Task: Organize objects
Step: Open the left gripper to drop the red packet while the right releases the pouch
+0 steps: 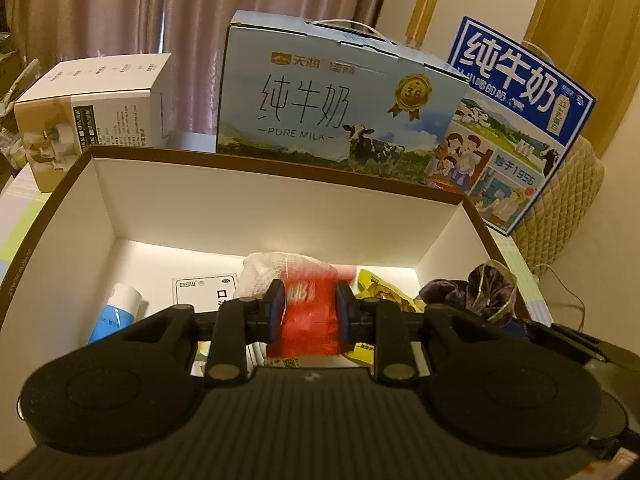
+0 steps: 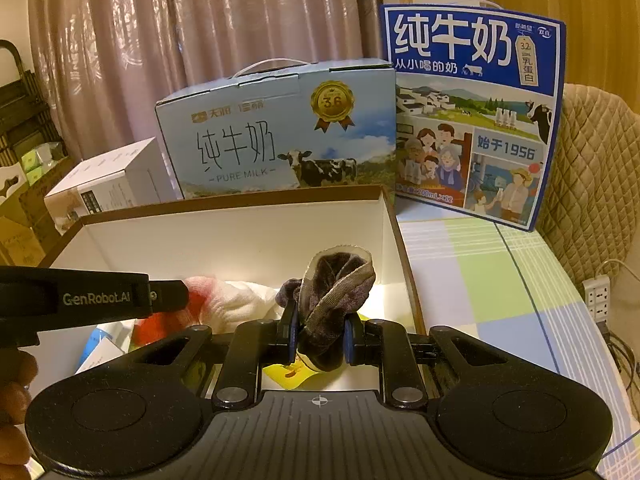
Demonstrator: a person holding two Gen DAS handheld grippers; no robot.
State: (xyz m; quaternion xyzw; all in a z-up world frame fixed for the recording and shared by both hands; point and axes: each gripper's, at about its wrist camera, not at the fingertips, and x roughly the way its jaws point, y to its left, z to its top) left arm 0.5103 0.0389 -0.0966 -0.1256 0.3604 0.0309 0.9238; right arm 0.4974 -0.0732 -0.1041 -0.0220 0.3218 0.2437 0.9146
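Left gripper (image 1: 310,312) is clamped on the red packet (image 1: 308,320), lower centre of frame, over the box (image 1: 256,204). Right gripper (image 2: 319,338) is pinched on the purple scrunchie (image 2: 332,292), mid-frame, near the box's right wall. Both items hang above the box floor, not yet set down. Bottle (image 1: 114,312) lies lower left, yellow packet (image 1: 380,292) right of centre. Lower each straight into free floor, keep your two tools apart so they don't bump, and let go only once the item rests. The packet looks soft, so expect sag.
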